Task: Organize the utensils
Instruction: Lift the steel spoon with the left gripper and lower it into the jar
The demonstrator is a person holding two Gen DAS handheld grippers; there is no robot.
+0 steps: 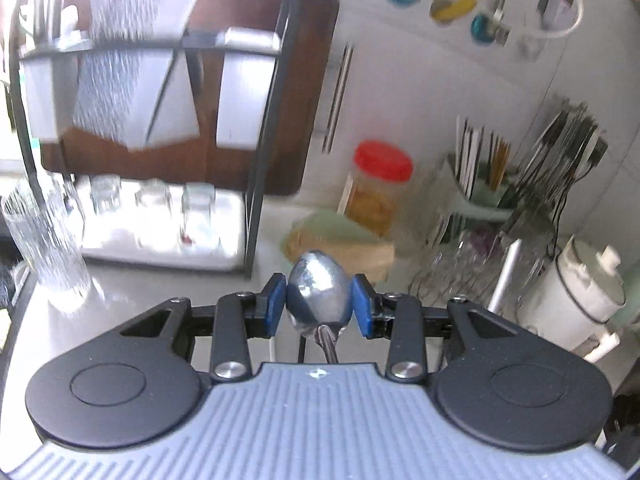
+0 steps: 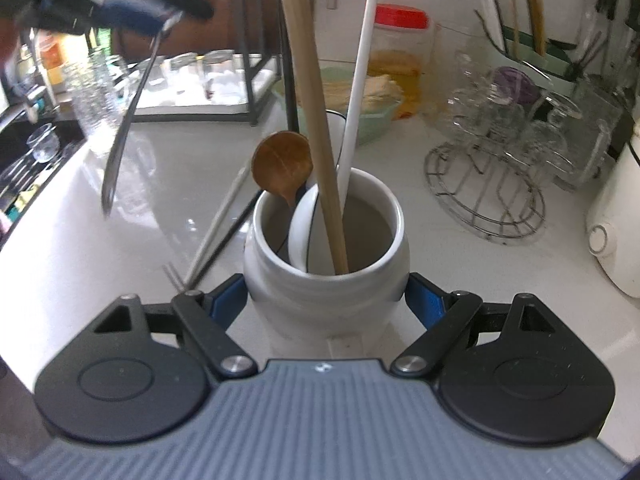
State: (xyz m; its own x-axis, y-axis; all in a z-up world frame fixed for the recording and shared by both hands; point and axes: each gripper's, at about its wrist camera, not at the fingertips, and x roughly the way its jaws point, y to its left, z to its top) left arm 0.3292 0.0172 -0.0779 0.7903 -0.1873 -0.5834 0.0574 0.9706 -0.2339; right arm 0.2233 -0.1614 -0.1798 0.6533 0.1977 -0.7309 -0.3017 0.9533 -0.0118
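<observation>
White counter (image 2: 460, 272), one crock (image 2: 326, 280), one spoon (image 1: 319, 294)

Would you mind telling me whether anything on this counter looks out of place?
Yes: a fork and a white utensil lie loose on the counter left of the white crock, outside it, while other utensils stand inside.

No text, label, brand or number can be read in either view.

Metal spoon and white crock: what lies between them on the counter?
In the right wrist view, only bare counter separates the hanging spoon from the crock.
</observation>
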